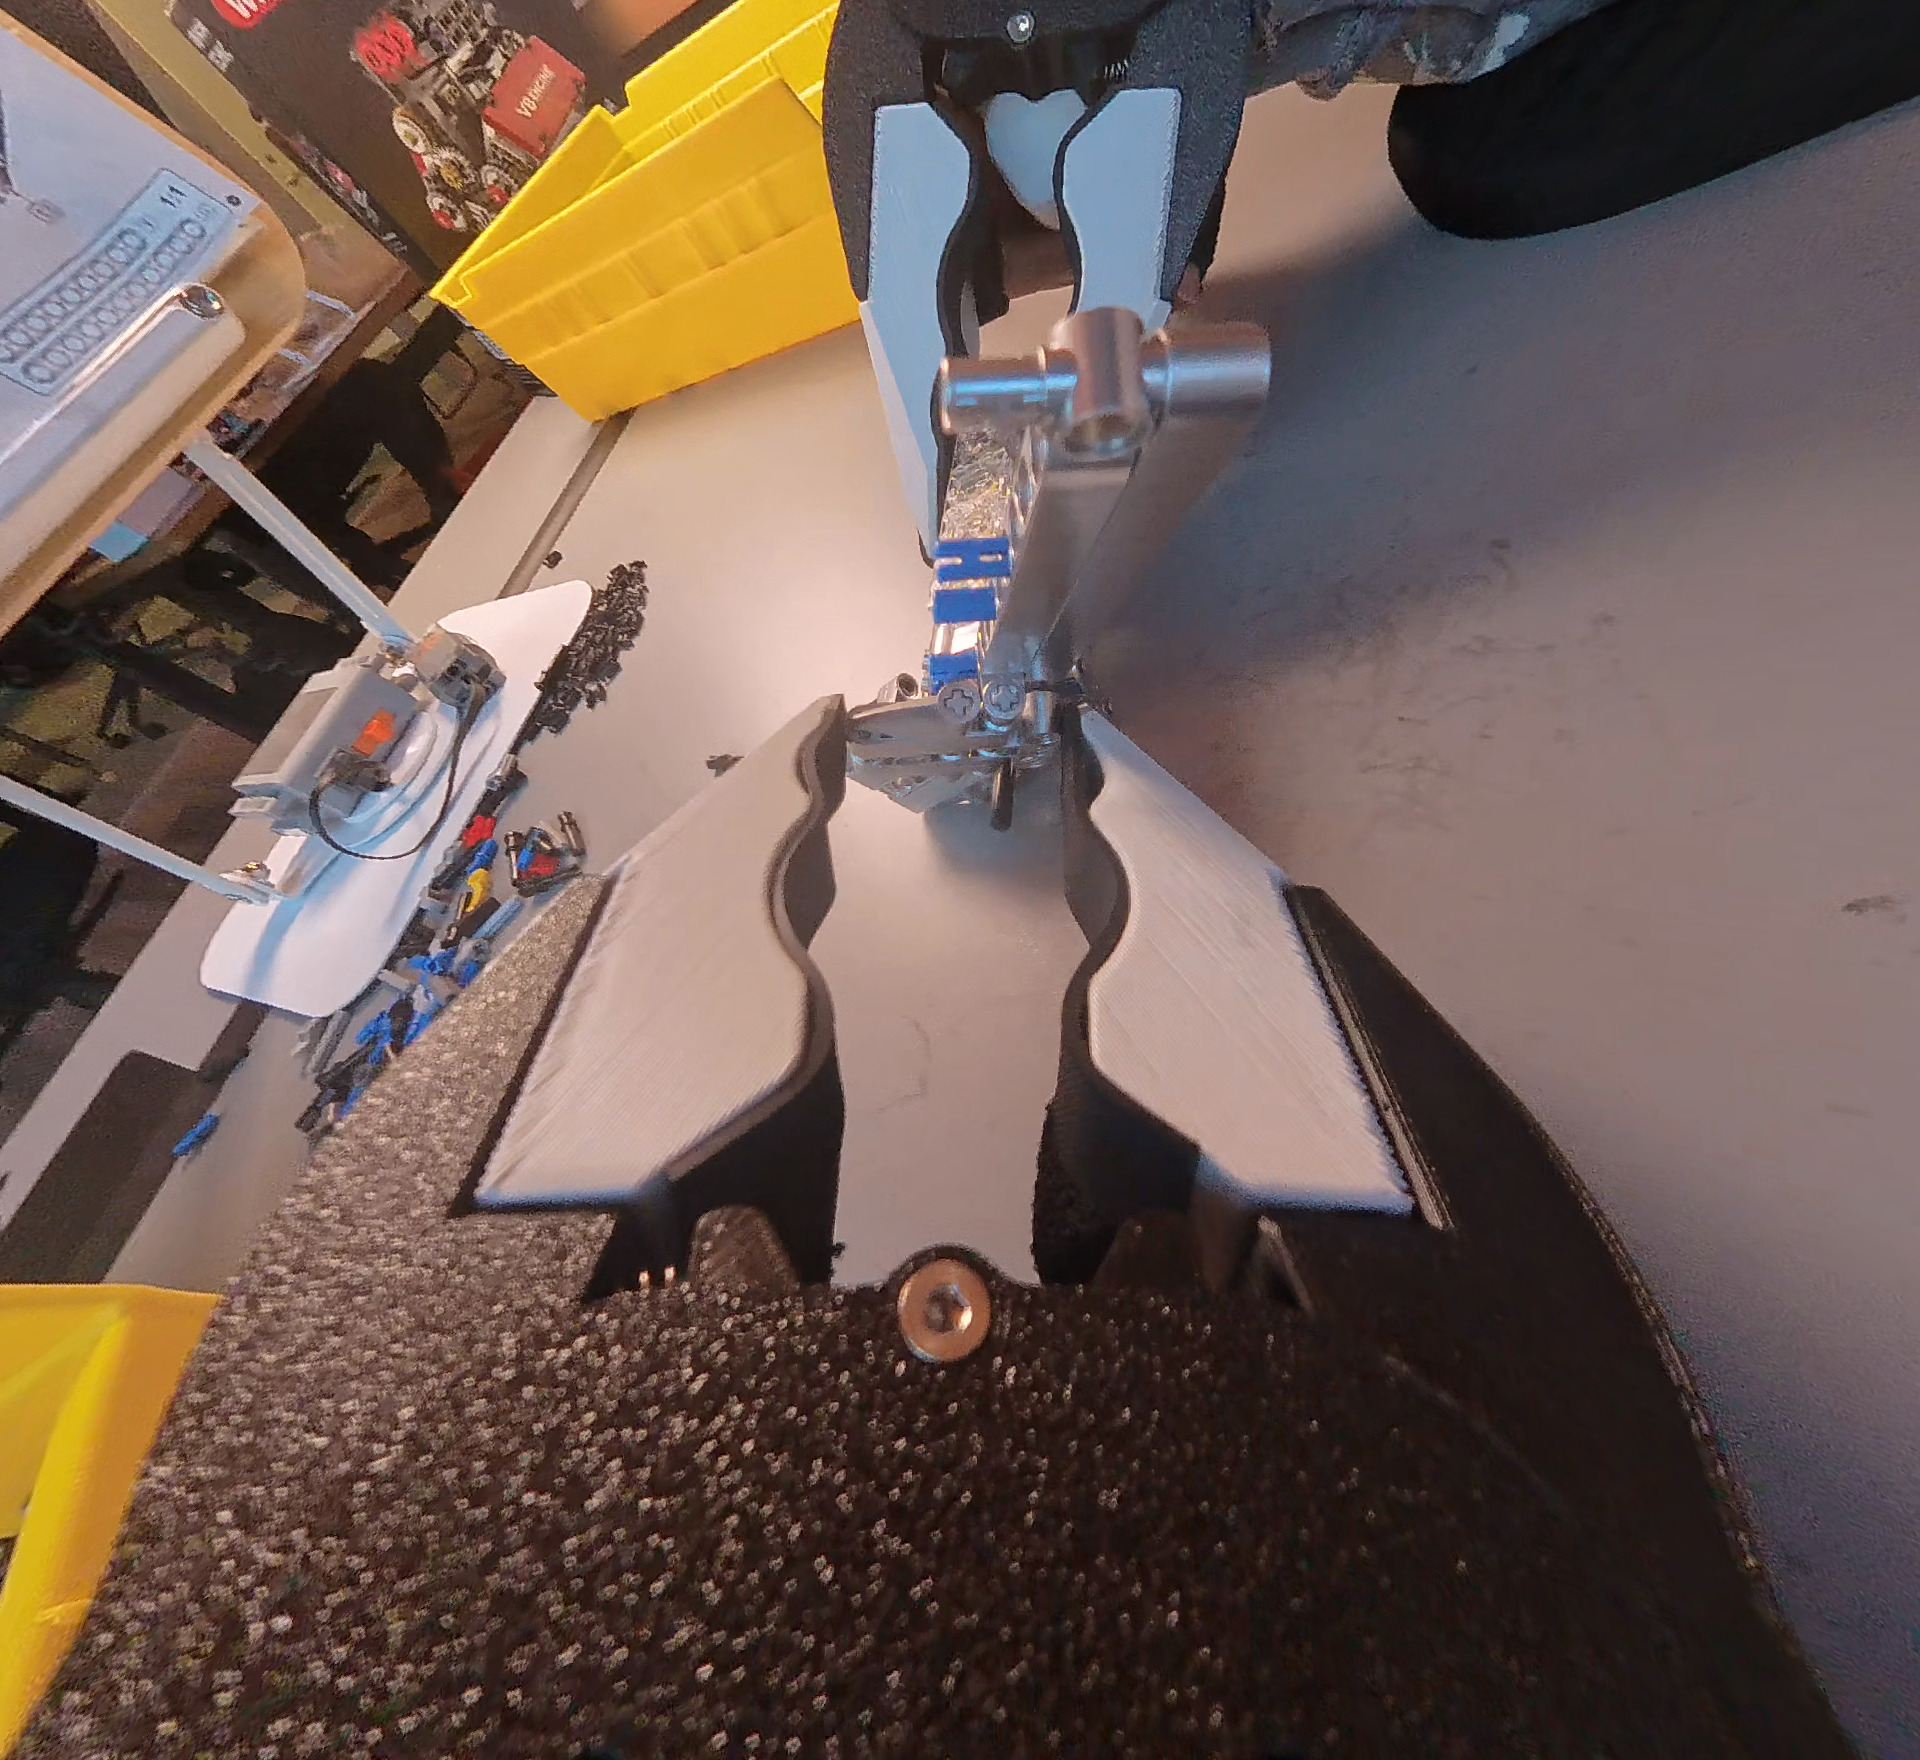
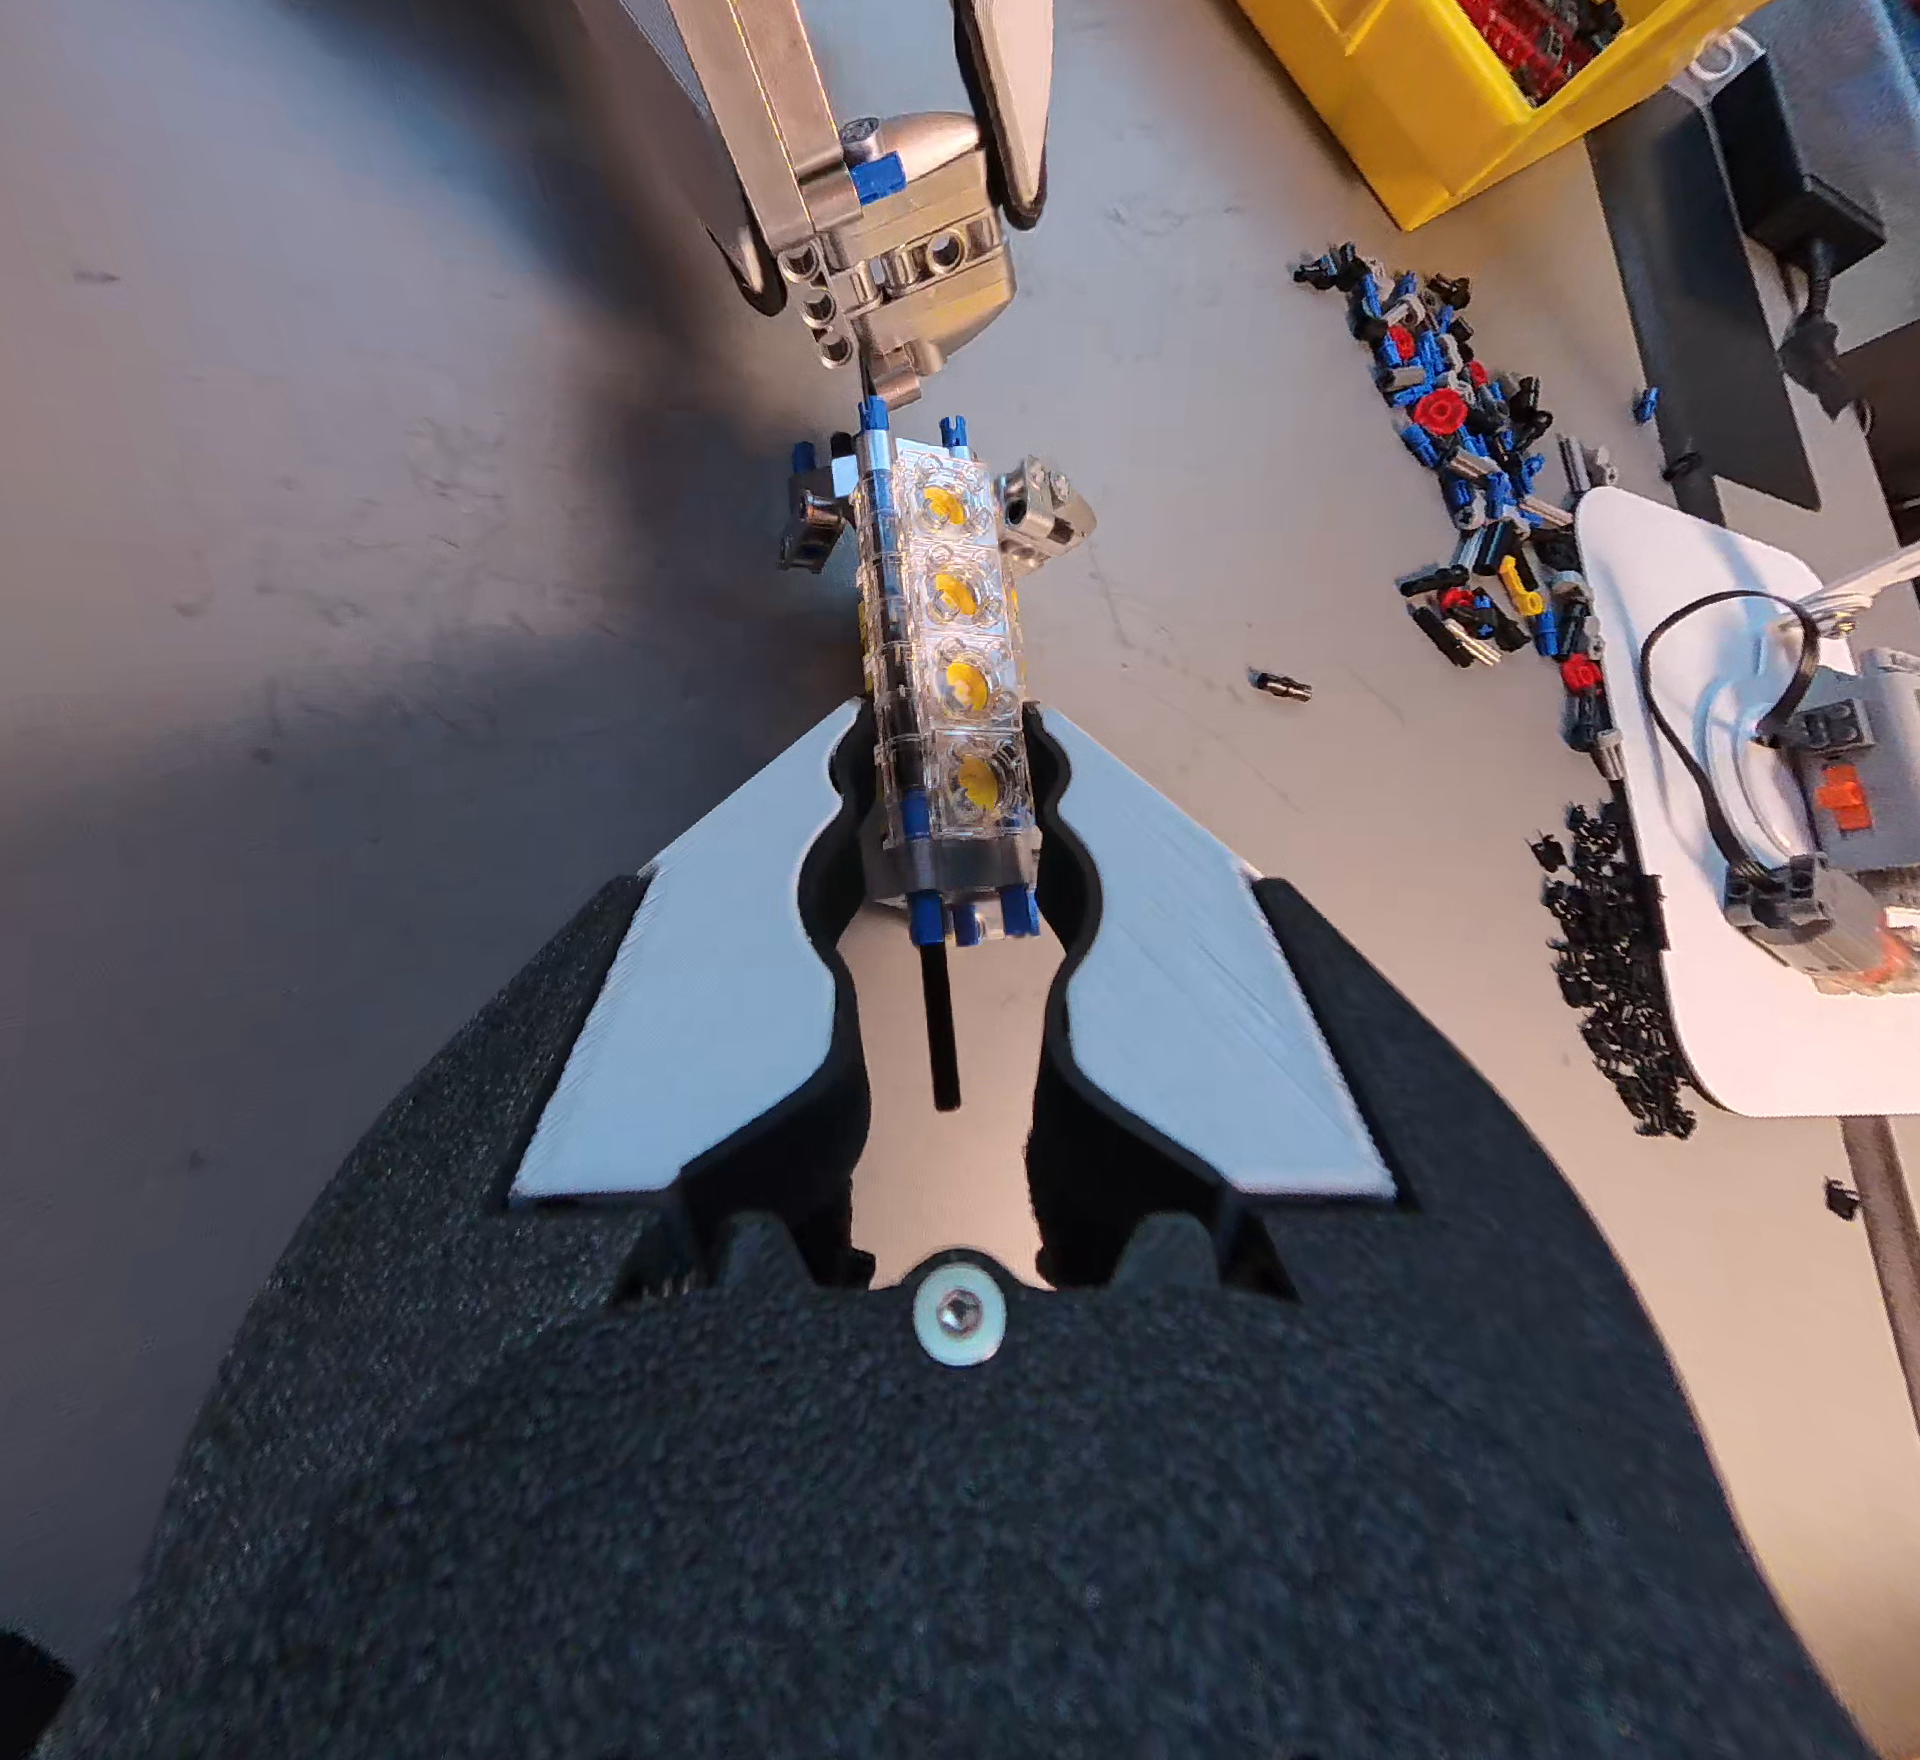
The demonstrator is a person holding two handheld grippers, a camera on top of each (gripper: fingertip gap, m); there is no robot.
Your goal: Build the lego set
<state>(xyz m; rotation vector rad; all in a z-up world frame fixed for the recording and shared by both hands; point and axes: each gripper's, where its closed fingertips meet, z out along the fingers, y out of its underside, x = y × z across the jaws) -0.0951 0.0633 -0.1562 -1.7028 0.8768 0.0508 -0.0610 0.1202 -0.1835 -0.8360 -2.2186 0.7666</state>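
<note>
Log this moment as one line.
left claw: shut on silver chrome brick assembly | right claw: shut on clear brick block with yellow discs

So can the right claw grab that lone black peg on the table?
Probably not yet: the right claw is shut on the clear block. The black peg lies nearby, with nothing between.
</note>
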